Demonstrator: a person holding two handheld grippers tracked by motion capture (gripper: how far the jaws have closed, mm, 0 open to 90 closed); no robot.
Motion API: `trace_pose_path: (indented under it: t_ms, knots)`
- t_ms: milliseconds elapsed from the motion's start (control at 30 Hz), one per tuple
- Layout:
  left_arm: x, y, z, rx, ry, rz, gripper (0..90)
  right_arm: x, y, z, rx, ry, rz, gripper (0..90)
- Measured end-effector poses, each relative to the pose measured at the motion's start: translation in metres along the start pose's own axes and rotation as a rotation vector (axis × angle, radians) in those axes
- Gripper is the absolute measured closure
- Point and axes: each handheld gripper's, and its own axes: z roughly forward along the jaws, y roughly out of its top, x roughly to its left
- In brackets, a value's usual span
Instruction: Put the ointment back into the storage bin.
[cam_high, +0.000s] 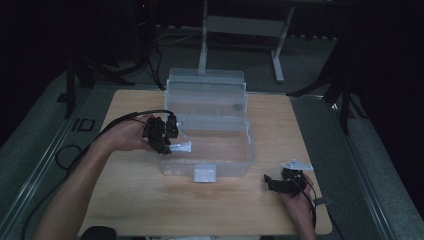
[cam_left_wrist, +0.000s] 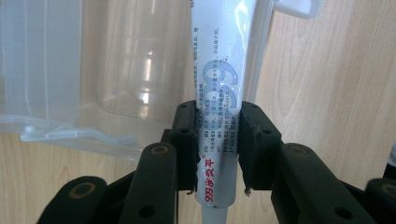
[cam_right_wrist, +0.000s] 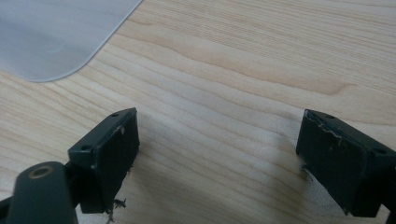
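White plastic tube (cam_left_wrist: 218, 116) with blue "999" marking and red print, clamped across its lower body between the jaws of the left gripper (cam_left_wrist: 217, 140). In the high view the tube (cam_high: 181, 147) projects from the left gripper (cam_high: 162, 136) over the left rim of the clear plastic box (cam_high: 240, 150), at the box's near compartment. Box lid stands open behind. Box sits mid-table on the pale wood tabletop (cam_high: 150, 200). Right gripper (cam_right_wrist: 219, 158) rests at the near right of the table, jaws spread wide, nothing between them, only bare wood below.
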Motion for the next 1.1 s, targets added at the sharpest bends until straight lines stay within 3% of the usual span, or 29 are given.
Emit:
trace_pose_path:
  t_ms: [667,1100]
  knots:
    - [0.001,0.013,0.007,0.042,-0.008,0.028,70.2,0.000,0.000,0.000,0.000,0.002,-0.003,12.9]
    - [0.003,0.018,0.008,0.036,-0.013,0.032,70.1,0.000,0.000,0.000,0.000,0.003,-0.004,12.9]
